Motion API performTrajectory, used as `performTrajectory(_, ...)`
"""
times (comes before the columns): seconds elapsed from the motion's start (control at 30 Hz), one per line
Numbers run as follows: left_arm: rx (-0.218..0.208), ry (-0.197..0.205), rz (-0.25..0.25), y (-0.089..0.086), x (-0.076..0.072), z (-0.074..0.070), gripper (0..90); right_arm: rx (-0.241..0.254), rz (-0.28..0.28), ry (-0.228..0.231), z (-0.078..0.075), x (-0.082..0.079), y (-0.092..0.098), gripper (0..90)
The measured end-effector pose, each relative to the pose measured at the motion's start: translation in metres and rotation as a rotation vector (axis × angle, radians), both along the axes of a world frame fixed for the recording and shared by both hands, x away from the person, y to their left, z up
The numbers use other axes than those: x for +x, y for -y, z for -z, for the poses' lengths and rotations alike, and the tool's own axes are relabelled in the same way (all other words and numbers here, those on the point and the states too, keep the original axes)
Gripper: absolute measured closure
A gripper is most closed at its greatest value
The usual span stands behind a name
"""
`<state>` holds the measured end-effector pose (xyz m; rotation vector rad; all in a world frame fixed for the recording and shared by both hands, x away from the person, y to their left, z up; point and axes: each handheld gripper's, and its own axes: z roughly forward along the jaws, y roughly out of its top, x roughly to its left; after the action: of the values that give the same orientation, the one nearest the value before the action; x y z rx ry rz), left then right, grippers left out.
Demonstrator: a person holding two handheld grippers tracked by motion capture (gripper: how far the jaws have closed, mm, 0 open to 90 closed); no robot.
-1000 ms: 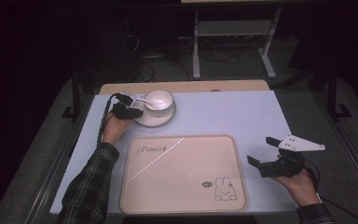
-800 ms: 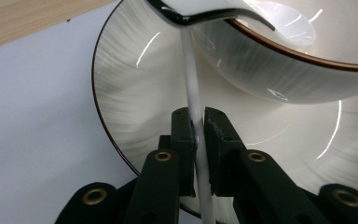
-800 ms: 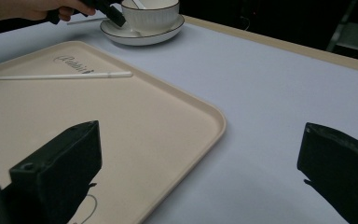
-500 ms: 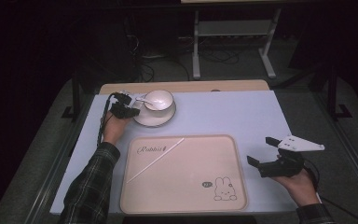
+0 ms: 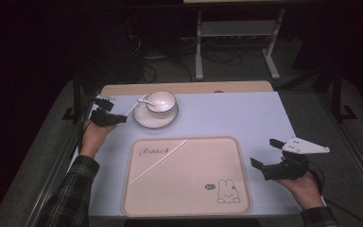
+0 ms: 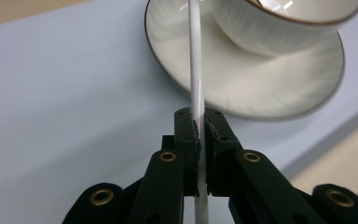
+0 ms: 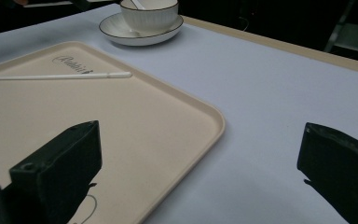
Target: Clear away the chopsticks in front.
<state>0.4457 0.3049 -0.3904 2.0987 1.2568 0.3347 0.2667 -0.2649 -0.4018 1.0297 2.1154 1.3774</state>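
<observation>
Here we grip a spoon handle at the table's far-left side.
Our left gripper [image 5: 118, 118], jaws clamped on the thin white spoon [image 6: 196, 70], sits just left of the saucer [image 5: 144, 120]; the handle's long axis runs from the jaws up and right into the cup [image 5: 160, 100], so any lift likely follows that line. A white stick [image 5: 157, 162] lies diagonally on the tray [image 5: 236, 189] at the near edge. Our right gripper [image 5: 267, 153] hovers wide open and empty near the near-right corner, well apart from the cup.
</observation>
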Motion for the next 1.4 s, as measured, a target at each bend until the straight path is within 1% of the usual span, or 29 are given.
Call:
performTrajectory(0.03, -0.001, -0.002, -0.001, -0.002, -0.005, -0.001, 84.9, 0.0, 0.0, 0.0, 0.0, 0.0, 0.0, 0.0)
performTrajectory(0.07, -0.003, -0.004, -0.004, -0.005, -0.013, -0.002, 84.9, 0.001, 0.001, 0.0, 0.0, 0.0, 0.0, 0.0)
performTrajectory(0.17, -0.004, -0.016, -0.008, -0.011, -0.031, -0.004, 84.9, 0.002, 0.001, 0.002, 0.0, 0.0, 0.0, 0.0)
performTrajectory(0.23, -0.005, -0.014, -0.009, -0.015, -0.045, -0.005, 84.9, 0.001, 0.001, 0.002, -0.001, 0.0, -0.001, 0.0)
performTrajectory(0.3, -0.024, -0.013, -0.008, -0.017, -0.06, -0.005, 84.9, -0.002, -0.001, 0.003, -0.001, 0.0, -0.001, 0.0)
performTrajectory(0.37, -0.041, -0.01, 0.006, -0.015, -0.076, -0.004, 84.8, -0.002, -0.002, 0.006, -0.001, -0.001, -0.002, 0.0)
performTrajectory(0.43, -0.051, -0.011, 0.024, -0.011, -0.09, -0.003, 84.8, -0.005, -0.001, 0.004, -0.001, -0.001, -0.002, 0.0)
performTrajectory(0.53, -0.065, -0.008, 0.036, -0.002, -0.107, -0.004, 84.9, -0.008, -0.003, 0.006, -0.001, -0.001, -0.003, 0.0)
performTrajectory(0.57, -0.083, -0.005, 0.044, 0.003, -0.114, -0.005, 84.9, -0.008, -0.003, 0.006, -0.001, -0.001, -0.003, 0.0)
performTrajectory(0.6, -0.084, -0.005, 0.067, 0.011, -0.12, -0.006, 84.9, -0.008, -0.003, 0.007, -0.001, -0.002, -0.003, 0.0)
performTrajectory(0.7, -0.082, 0.0, 0.108, 0.029, -0.131, -0.008, 84.8, -0.01, -0.005, 0.008, -0.001, -0.002, -0.003, 0.0)
performTrajectory(0.77, -0.1, 0.001, 0.138, 0.042, -0.136, -0.008, 84.8, -0.013, -0.007, 0.008, -0.001, -0.002, -0.004, 0.0)
performTrajectory(0.87, -0.092, -0.002, 0.174, 0.063, -0.141, -0.003, 84.8, -0.012, -0.008, 0.007, -0.001, -0.002, -0.004, 0.0)
performTrajectory(0.9, -0.086, -0.011, 0.189, 0.07, -0.142, 0.0, 84.8, -0.012, -0.009, 0.006, -0.001, -0.002, -0.004, 0.0)
performTrajectory(0.93, -0.067, -0.02, 0.207, 0.078, -0.142, 0.003, 84.8, -0.012, -0.01, 0.007, -0.001, -0.002, -0.004, 0.0)
performTrajectory(1.03, -0.044, -0.043, 0.238, 0.09, -0.142, 0.01, 84.8, -0.011, -0.01, 0.008, -0.001, -0.002, -0.004, 0.0)
performTrajectory(1.1, -0.039, -0.067, 0.257, 0.097, -0.142, 0.015, 84.7, -0.009, -0.009, 0.006, -0.001, -0.002, -0.004, 0.0)
performTrajectory(1.2, -0.01, -0.082, 0.289, 0.108, -0.142, 0.02, 84.8, -0.012, -0.009, 0.006, -0.001, -0.001, -0.004, 0.0)
performTrajectory(1.27, -0.003, -0.09, 0.298, 0.115, -0.14, 0.024, 84.7, -0.01, -0.009, 0.005, -0.001, -0.001, -0.004, 0.0)
performTrajectory(1.4, 0.021, -0.104, 0.289, 0.124, -0.133, 0.03, 84.7, -0.013, -0.014, 0.005, -0.001, -0.001, -0.005, 0.0)
